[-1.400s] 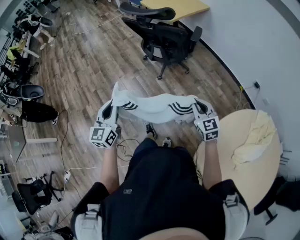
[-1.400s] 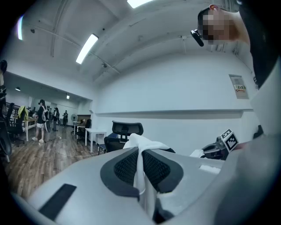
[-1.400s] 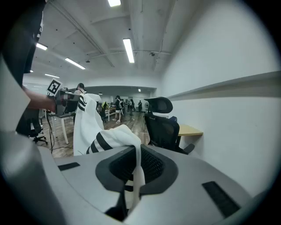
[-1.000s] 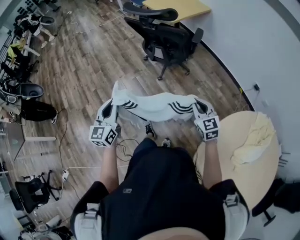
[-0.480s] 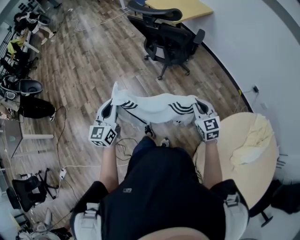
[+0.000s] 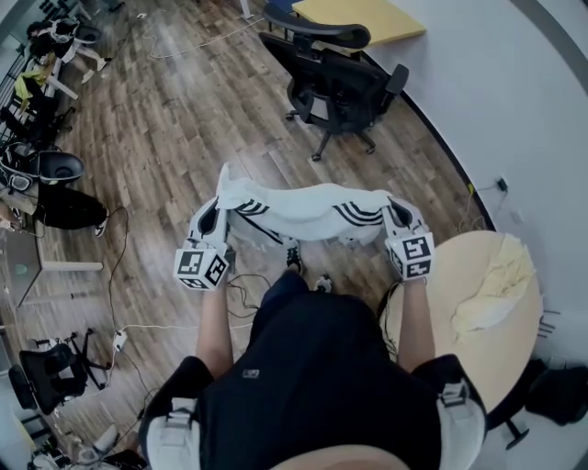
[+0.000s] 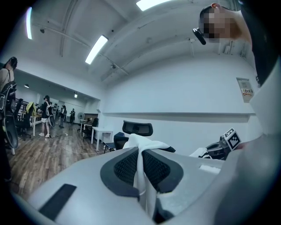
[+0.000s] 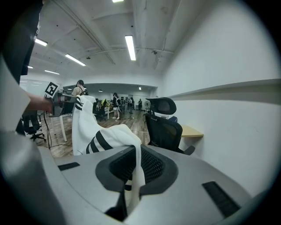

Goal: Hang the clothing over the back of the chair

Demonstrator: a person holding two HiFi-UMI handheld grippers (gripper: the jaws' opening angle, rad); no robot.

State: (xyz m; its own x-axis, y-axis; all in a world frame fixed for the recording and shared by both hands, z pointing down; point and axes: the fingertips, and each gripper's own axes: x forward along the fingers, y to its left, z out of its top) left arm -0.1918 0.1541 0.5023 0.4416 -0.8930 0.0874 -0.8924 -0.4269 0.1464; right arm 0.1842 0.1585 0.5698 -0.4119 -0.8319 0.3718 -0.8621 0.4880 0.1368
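A white garment with black stripes [image 6: 303, 211] is stretched in the air between my two grippers, above the wooden floor. My left gripper [image 6: 216, 209] is shut on its left end, with white cloth [image 7: 141, 167] pinched between the jaws. My right gripper [image 6: 395, 213] is shut on the right end, and the striped cloth [image 8: 105, 140] spills out of its jaws. A black office chair [image 6: 335, 83] stands further ahead near the wall, apart from the garment. It also shows in the right gripper view as the chair [image 8: 164, 129] and in the left gripper view as the chair [image 7: 137, 128].
A round wooden table [image 6: 487, 321] with a pale yellow cloth [image 6: 491, 289] is at my right. A yellow desk [image 6: 363, 14] stands behind the chair. Cables [image 6: 165, 321] lie on the floor at left. More chairs and people are at the far left [image 6: 46, 55].
The chair and desk have slid slightly down and right in the head view as I moved closer. The garment stays held taut between both grippers.
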